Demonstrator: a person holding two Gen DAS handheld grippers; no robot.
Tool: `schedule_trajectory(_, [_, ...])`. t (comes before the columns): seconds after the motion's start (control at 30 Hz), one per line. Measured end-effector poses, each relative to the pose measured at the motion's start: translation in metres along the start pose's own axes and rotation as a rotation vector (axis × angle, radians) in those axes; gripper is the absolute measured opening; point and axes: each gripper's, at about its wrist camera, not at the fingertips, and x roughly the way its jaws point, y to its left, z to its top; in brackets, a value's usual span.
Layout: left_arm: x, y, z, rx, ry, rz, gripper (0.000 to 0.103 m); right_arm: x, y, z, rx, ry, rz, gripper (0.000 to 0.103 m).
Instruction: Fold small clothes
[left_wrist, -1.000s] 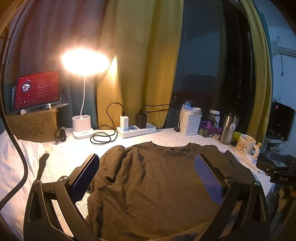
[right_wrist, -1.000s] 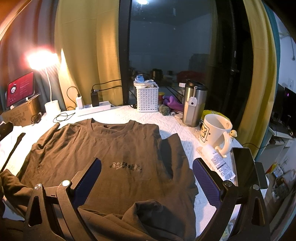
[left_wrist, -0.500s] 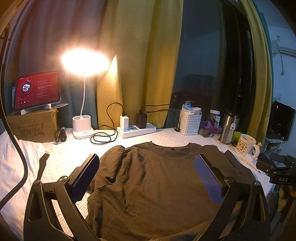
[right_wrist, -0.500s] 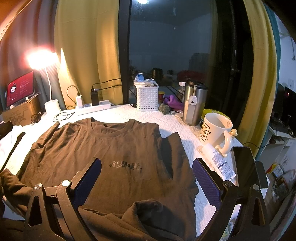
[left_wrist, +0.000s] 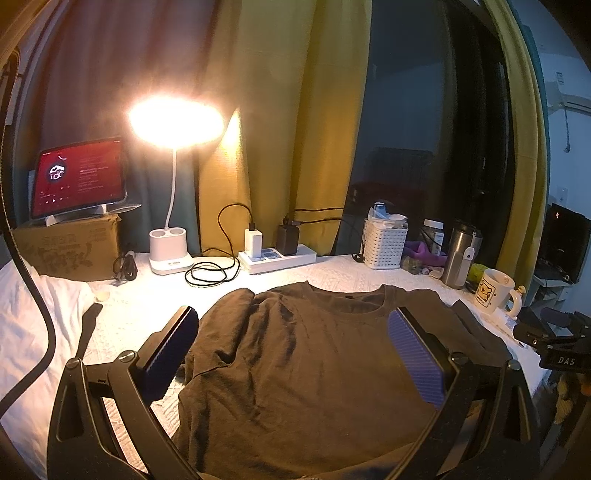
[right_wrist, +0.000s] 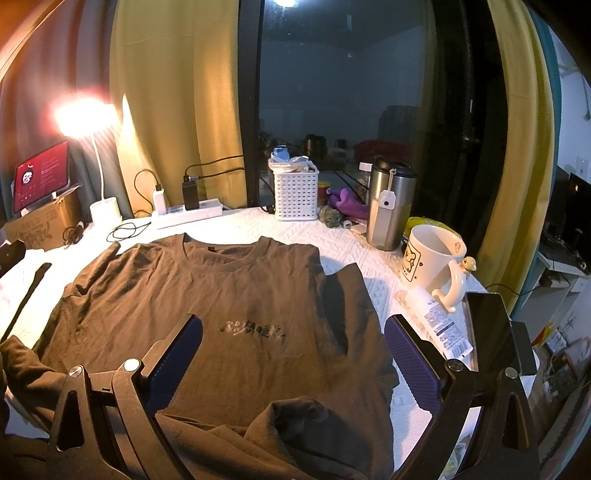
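A dark brown T-shirt (right_wrist: 236, 306) lies spread on a white textured cloth (right_wrist: 354, 243), its round neckline on the far side from both cameras.

From the right wrist, the right gripper (right_wrist: 293, 347) has its jaws spread wide with nothing between them. The shirt's chest, with a line of dark printed characters, sits in the gap between the jaws. A bunched fold of the hem lies just short of the jaws. Beyond the right jaw stand a white mug (right_wrist: 434, 264) and a steel tumbler (right_wrist: 388, 206), with a white labelled tube (right_wrist: 439, 321) lying just outside that jaw. This view alone shows the print and the tube.

From the left wrist, the left gripper (left_wrist: 291, 349) is likewise spread wide and empty. The shirt fills the gap between its jaws, and the sleeve beside the left jaw is rumpled and folded inward. Beyond the left jaw glow a desk lamp (left_wrist: 173, 181) and a red-screened tablet (left_wrist: 79, 177) on a cardboard box (left_wrist: 70, 245). Far beyond the gap sit a power strip (left_wrist: 277, 254) and a white basket (left_wrist: 384, 242). Past the right jaw, part of the other gripper's black body is visible.
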Motion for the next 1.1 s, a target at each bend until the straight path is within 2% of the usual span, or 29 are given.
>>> schedule_trajectory(0.7, [0.009, -0.004, 0.0, 0.018, 0.032, 0.001, 0.101, 0.009, -0.006, -0.002, 0.004, 0.019, -0.003, 0.1])
schedule_trajectory(1.1, [0.06, -0.025, 0.001, 0.062, 0.109, 0.01, 0.101, 0.057, -0.067, -0.006, 0.066, 0.081, -0.069, 0.099])
